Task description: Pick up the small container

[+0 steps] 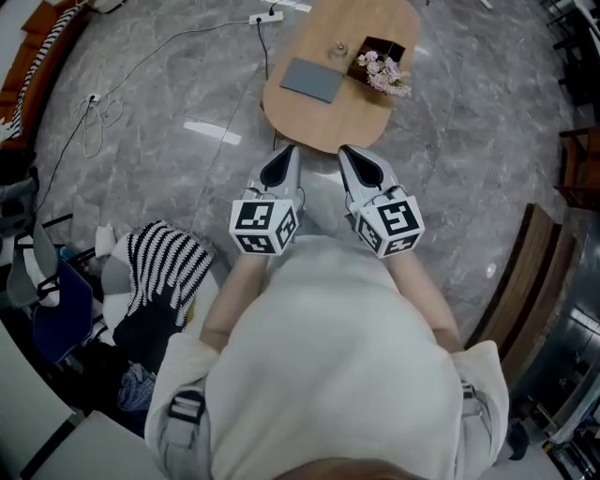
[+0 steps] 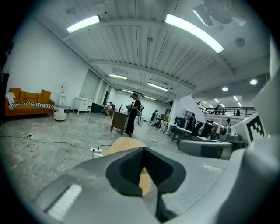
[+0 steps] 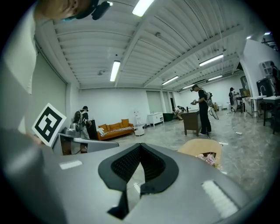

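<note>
Cream sweater (image 1: 328,356) up front: my grey left gripper (image 1: 281,161) & right gripper (image 1: 358,161) clenched shut, empty, short of oval wooden table (image 1: 309,117). Small clear container (image 1: 337,49) sits there untouched; approach, grasp, lift remain.

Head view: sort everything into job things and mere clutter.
Job:
small clear container on oval wooden table
left gripper, right gripper, both shut

Clutter:
flat grey pad
dark box of pink flowers
white power strip
black-and-white striped cloth

Matt wooden table (image 1: 328,122), glossy marble floor (image 1: 450,141)
</note>
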{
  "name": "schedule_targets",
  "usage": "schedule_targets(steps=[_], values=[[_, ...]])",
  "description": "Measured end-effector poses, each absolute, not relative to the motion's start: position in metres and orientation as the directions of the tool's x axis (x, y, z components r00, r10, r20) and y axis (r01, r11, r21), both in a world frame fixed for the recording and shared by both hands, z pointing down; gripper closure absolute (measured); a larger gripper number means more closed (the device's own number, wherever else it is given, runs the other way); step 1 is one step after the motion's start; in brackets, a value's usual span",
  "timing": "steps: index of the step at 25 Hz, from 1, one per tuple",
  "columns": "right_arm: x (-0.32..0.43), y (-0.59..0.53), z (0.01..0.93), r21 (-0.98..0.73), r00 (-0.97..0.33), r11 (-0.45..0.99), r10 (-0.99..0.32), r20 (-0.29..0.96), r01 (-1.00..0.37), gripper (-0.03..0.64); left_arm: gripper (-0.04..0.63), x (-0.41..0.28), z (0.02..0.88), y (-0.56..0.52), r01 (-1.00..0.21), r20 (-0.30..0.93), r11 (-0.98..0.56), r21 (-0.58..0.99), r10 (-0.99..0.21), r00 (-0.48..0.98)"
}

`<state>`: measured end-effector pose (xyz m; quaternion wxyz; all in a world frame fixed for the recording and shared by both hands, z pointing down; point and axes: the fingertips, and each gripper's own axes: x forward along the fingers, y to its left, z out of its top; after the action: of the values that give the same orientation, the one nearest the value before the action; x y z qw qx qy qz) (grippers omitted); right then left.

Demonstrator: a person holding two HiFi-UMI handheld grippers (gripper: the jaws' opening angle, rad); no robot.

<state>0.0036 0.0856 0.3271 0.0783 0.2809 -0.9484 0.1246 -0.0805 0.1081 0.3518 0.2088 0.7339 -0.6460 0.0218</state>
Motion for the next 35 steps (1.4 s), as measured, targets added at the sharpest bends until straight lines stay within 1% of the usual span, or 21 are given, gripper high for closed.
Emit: schedule_targets(steps=[8, 14, 23, 35], values=[[-0.050, 0.038, 0.333, -0.194, -0.777, 0.755, -0.585, 0.232, -0.626, 0.615, 0.595, -0.131, 0.361, 0.057, -0.942, 0.320, -0.169, 0.289, -0.911, 0.261], [-0.069, 0.018, 0.343, -0.176, -0.750, 0.735, -0.605, 0.267, -0.655, 0.615, 0.595, -0.154, 0.376, 0.027, -0.927, 0.328, -0.205, 0.313, -0.893, 0.308], [-0.064, -0.021, 0.366, -0.204, -0.721, 0.697, -0.621, 0.308, -0.688, 0.615, 0.595, -0.151, 0.418, -0.036, -0.902, 0.347, -0.272, 0.335, -0.854, 0.386], [-0.068, -0.138, 0.439, -0.270, -0.722, 0.677, -0.583, 0.372, -0.685, 0.615, 0.594, -0.141, 0.509, -0.165, -0.917, 0.462, -0.277, 0.286, -0.799, 0.385]])
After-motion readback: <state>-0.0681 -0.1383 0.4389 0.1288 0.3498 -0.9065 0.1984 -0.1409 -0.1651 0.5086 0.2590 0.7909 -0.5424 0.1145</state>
